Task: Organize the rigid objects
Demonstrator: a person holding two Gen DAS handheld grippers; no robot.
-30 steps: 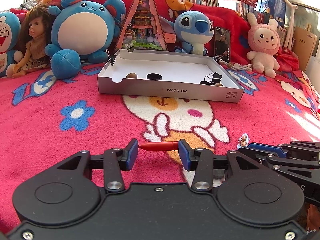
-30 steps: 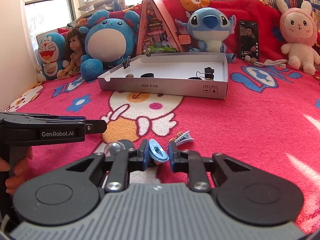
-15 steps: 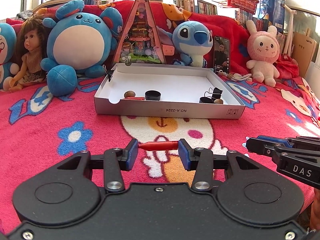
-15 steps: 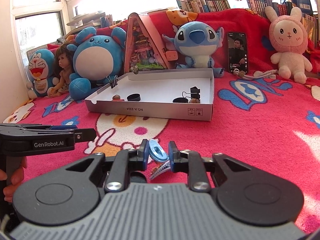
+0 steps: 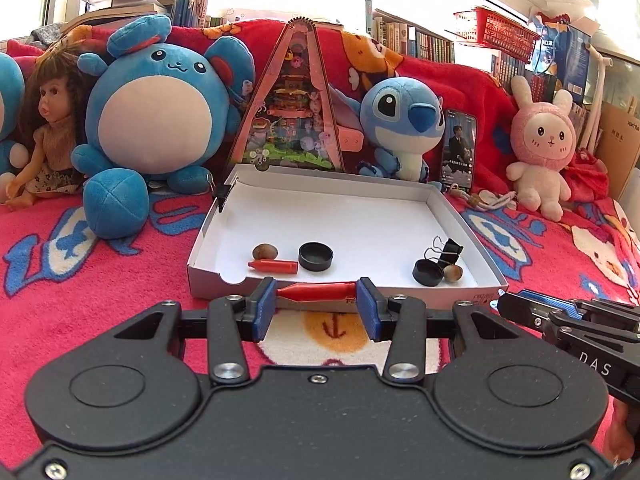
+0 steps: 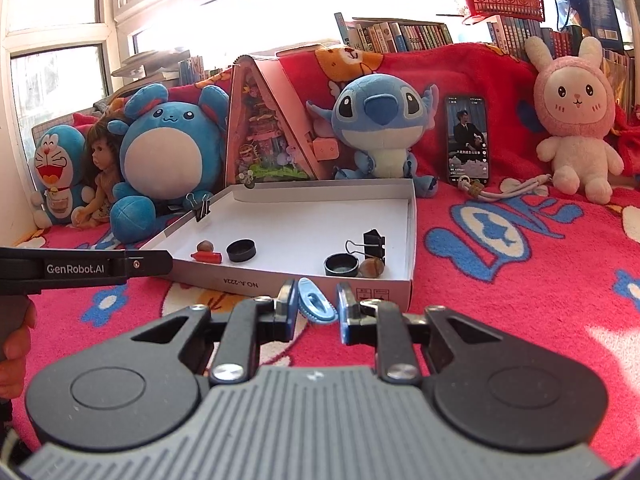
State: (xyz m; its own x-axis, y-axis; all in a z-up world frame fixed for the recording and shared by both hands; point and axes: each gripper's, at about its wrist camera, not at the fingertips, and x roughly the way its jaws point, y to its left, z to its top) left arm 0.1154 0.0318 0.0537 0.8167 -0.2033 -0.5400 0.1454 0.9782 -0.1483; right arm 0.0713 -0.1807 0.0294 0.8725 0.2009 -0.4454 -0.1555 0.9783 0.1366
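Left wrist view: left tongs pinching a red crayon; right tongs clamped on a blue clip (both before the white box).

The box lies on the blanket, plush toys behind it; inside, caps sit left and right (a nut beside each).

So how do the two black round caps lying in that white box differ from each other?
The left cap lies near the red crayon and a nut; the right cap sits by the binder clip and another nut. The left cap's inside looks dark all through; the right cap shows a pale bottom inside. In the right wrist view the left one sits farther off. Both are black, round, shallow, and rest open side up in the white box.
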